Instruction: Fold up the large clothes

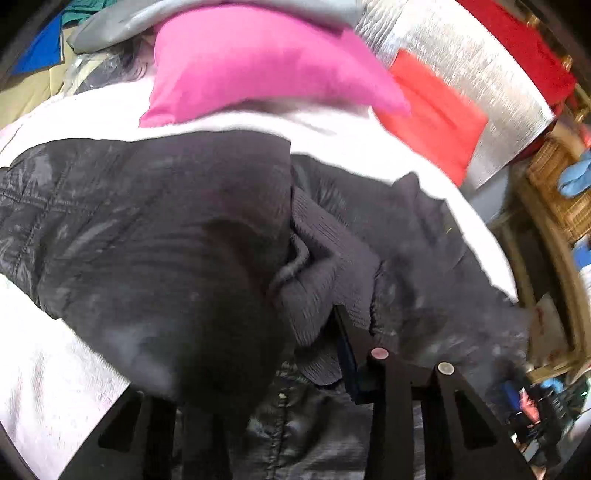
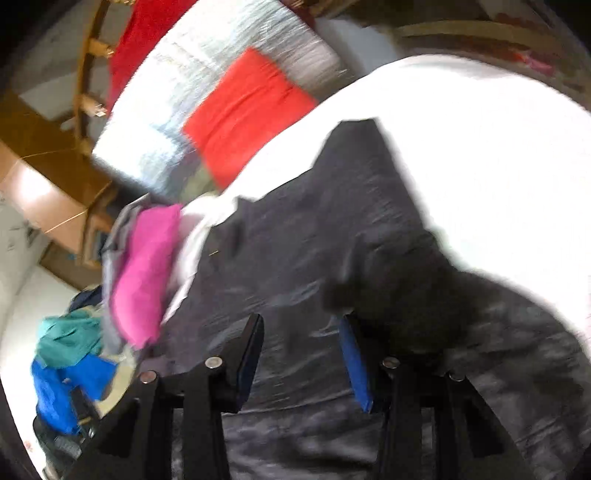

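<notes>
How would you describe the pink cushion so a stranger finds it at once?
Start at the white sheet with the black jacket lying on it. Just beyond the jacket lies the pink cushion. The red cushion beside it leans on a silver quilt; only the pink one lies under grey cloth.

This is a bedroom in a home. A bed with a white sheet fills the middle of the frame, with a pink pillow and a red cushion above, and a woven basket at right.

Black jacket on white bed
</notes>
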`<control>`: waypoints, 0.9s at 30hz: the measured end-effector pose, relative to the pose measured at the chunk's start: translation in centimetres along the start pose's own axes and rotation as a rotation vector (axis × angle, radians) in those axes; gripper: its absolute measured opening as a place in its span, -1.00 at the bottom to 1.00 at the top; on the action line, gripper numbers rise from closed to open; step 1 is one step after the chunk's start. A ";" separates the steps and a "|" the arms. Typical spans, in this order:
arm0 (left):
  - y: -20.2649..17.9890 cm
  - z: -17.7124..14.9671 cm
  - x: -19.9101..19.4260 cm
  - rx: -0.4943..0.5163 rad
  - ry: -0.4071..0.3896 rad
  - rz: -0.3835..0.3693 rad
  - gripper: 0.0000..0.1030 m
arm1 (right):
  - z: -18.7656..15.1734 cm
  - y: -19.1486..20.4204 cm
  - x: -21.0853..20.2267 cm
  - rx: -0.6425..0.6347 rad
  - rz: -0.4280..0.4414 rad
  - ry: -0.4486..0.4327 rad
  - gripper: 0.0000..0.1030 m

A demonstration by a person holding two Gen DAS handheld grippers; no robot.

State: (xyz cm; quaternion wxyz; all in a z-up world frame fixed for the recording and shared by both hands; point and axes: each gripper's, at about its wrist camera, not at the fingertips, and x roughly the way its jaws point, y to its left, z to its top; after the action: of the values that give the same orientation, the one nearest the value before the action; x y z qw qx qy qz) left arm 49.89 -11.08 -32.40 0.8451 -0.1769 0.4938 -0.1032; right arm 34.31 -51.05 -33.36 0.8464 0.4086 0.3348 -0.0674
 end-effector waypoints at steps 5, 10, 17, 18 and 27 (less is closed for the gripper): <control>0.6 -0.4 0.1 0.017 0.060 -0.012 -0.25 | 2.8 -3.3 -3.5 0.123 0.078 -0.101 -0.08; 2.6 -1.7 -1.4 0.040 0.065 -0.026 -0.21 | 5.4 -4.9 -5.3 0.133 0.047 -0.164 0.65; 2.7 -1.9 -1.0 0.023 0.072 -0.044 -0.21 | 5.6 -4.4 0.9 0.019 -0.053 0.061 0.40; 2.7 -2.0 -1.0 0.026 0.071 -0.041 -0.21 | 5.3 -3.9 1.4 -0.027 -0.102 0.068 0.08; 1.3 -2.3 -0.7 0.069 0.101 -0.059 -0.21 | 4.6 -3.4 -0.7 -0.090 -0.255 0.011 -0.66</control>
State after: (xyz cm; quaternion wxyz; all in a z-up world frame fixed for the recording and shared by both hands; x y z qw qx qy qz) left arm 47.54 -10.12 -33.41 0.8212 -0.1568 0.5267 -0.1537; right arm 34.82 -56.76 -33.05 0.8466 0.3245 0.3916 -0.1571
